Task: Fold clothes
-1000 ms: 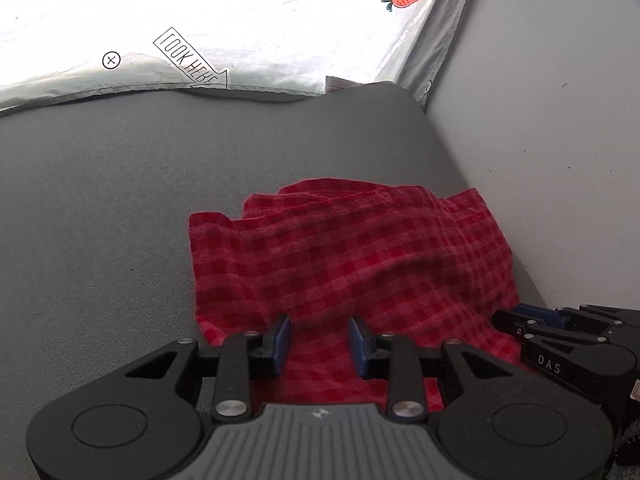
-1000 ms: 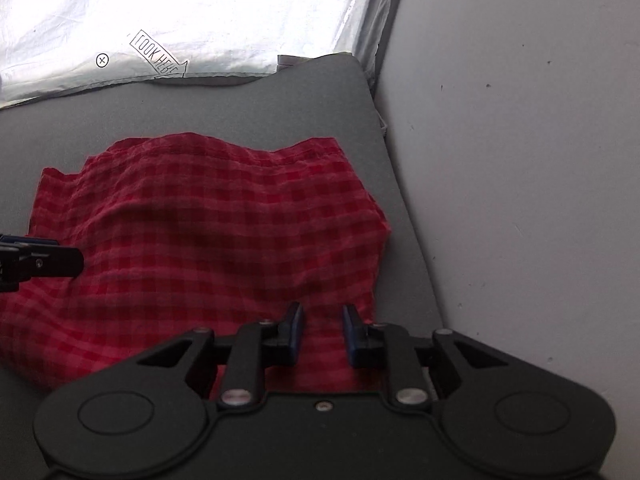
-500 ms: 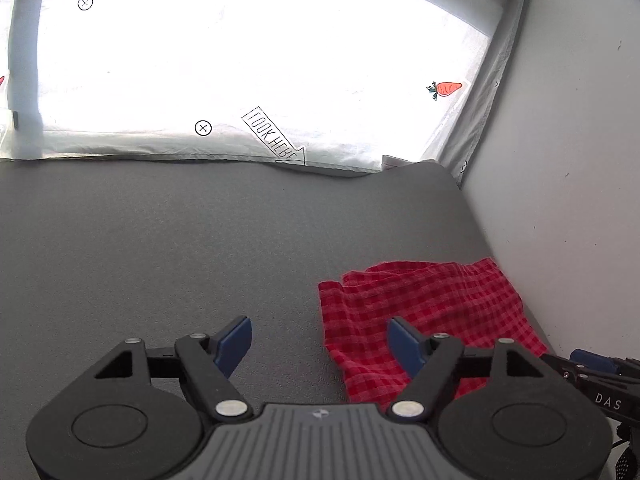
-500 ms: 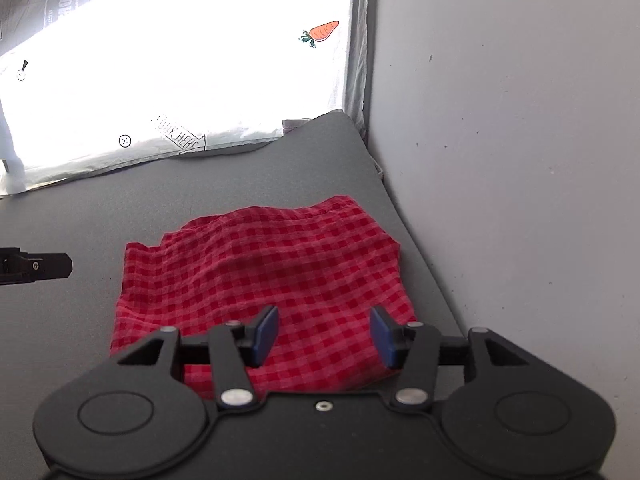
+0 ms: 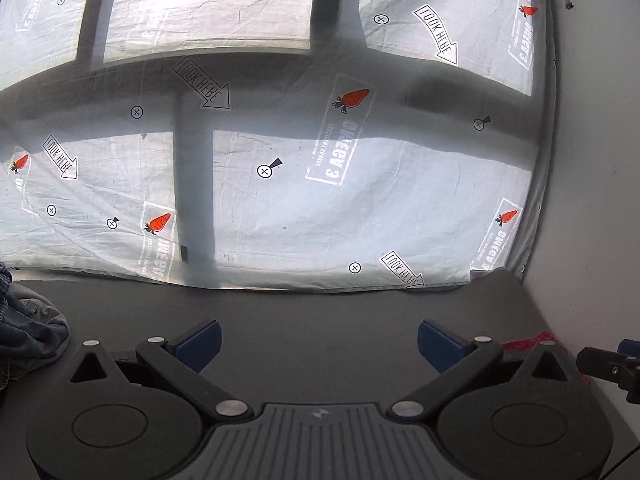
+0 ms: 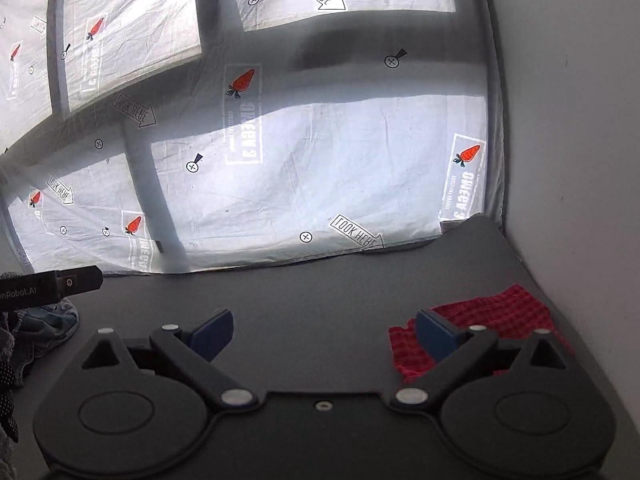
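Note:
A folded red checked cloth (image 6: 496, 316) lies on the grey mat (image 6: 320, 288) at the right, close to the white wall; in the left wrist view only a red sliver of the cloth (image 5: 528, 342) shows behind the right finger. My left gripper (image 5: 318, 340) hangs above bare mat, its jaws still opening, with nothing between them. My right gripper (image 6: 324, 330) is also opening wide and holds nothing; its right finger (image 6: 436, 336) overlaps the cloth in the picture. Each gripper shows at the edge of the other's view.
A heap of dark blue clothes (image 5: 28, 332) lies at the mat's left side, also seen as the blue heap (image 6: 44, 320). A backlit white sheet (image 5: 320, 180) printed with carrots and arrows hangs behind the mat. A white wall (image 6: 580, 160) bounds the right.
Both grippers let go of the red cloth, opened wide, rose and pulled back and to the left. The cloth stays folded on the mat by the wall.

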`<state>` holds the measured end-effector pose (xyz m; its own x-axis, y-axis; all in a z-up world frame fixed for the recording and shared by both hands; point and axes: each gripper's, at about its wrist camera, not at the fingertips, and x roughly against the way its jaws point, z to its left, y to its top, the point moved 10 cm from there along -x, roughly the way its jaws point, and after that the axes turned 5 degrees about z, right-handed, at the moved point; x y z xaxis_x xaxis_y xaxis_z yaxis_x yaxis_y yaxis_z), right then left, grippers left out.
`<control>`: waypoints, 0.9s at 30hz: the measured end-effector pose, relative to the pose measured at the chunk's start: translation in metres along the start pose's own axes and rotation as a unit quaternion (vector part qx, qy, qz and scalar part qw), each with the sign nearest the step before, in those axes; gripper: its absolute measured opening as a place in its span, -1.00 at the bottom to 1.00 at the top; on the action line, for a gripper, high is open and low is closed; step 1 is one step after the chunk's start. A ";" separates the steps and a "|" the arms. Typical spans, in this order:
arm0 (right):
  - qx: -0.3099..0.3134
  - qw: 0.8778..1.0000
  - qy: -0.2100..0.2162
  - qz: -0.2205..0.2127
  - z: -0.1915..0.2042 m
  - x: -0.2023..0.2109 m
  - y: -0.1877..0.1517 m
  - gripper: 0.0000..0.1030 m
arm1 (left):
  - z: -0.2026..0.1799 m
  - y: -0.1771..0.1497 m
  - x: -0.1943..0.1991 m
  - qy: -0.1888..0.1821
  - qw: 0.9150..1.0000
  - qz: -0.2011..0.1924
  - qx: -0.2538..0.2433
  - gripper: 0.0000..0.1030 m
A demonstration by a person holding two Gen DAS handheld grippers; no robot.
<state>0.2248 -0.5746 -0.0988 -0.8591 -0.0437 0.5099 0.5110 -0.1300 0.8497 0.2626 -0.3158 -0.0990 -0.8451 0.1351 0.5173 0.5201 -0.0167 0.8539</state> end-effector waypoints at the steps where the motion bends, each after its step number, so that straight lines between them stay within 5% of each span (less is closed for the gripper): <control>1: -0.003 1.000 -0.004 -0.004 0.022 0.011 -0.001 0.92 | 0.019 -0.002 0.013 -0.002 1.000 0.003 -0.001 1.00; 8: 0.009 0.998 -0.058 0.003 0.177 0.089 -0.009 0.92 | 0.132 -0.010 0.098 0.010 0.999 0.041 -0.022 1.00; 13: -0.005 0.998 -0.045 0.050 0.245 0.125 -0.024 0.92 | 0.176 -0.013 0.147 0.008 0.997 0.070 -0.017 1.00; 19: 0.029 0.995 -0.051 0.079 0.294 0.147 -0.057 0.92 | 0.208 -0.045 0.187 0.007 0.992 0.126 0.013 1.00; 27: 0.032 0.990 -0.043 0.127 0.308 0.153 -0.106 0.92 | 0.220 -0.093 0.214 0.019 0.986 0.165 0.022 1.00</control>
<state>0.0483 -0.2621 -0.0692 -0.6976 0.0184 0.7162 0.7141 -0.0631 0.6972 0.0610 -0.0674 -0.0797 -0.6323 0.0914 0.7693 0.7719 -0.0109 0.6357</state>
